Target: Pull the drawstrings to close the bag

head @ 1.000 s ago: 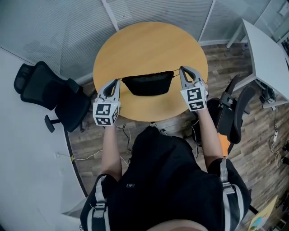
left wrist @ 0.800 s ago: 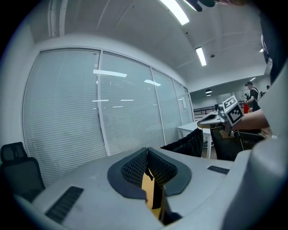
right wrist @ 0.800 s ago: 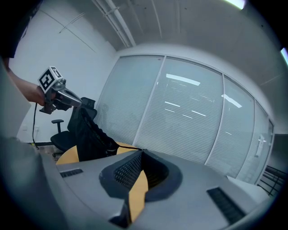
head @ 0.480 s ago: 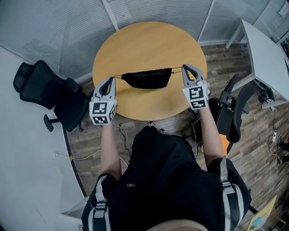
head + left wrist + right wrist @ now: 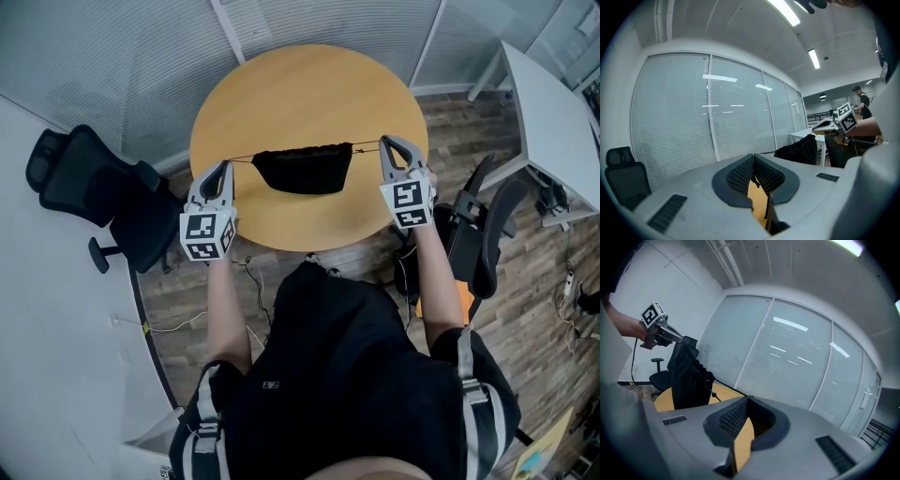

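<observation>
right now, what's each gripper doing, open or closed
Left gripper: closed on the left drawstring of the black bag.
Right gripper: closed on the right drawstring.

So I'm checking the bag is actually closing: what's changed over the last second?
The left tongs drew outward, away from the bag, pulling more string out; the bag's mouth gathered narrower. The right tongs barely moved. Both stay shut on a string, and the bag stays strung between them over the table.
</observation>
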A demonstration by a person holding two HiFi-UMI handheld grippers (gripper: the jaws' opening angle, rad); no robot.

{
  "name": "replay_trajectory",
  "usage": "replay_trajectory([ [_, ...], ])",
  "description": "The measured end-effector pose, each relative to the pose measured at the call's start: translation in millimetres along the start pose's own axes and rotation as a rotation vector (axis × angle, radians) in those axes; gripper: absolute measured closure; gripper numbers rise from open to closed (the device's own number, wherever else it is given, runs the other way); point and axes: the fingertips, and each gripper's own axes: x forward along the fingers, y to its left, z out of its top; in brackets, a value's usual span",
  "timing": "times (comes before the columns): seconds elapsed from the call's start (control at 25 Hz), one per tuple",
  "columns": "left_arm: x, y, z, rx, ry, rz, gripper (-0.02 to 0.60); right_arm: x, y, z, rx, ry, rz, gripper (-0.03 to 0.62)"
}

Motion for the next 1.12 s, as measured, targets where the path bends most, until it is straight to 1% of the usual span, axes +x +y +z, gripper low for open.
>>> replay_trajectory([
  [0.16,2,3,-1,-0.013,0.004,0.005,0.561,1,-3,-7,-0.024,0.013,-0.009,0.535],
  [0.48,11,7,-2,-0.024,0.008,0.006,0.561,2,-9,-18,-0.024,0.033,-0.021,0.534],
  [0.8,13,12,-8,-0.020,0.025,0.001,0.561,8,-18,-16,-0.037,0.029,-0.045,0.534],
  [1.12,13,20,-6,-0.016,0.028,0.000,0.561,10,-21,-13,-0.036,0.032,-0.057,0.534],
])
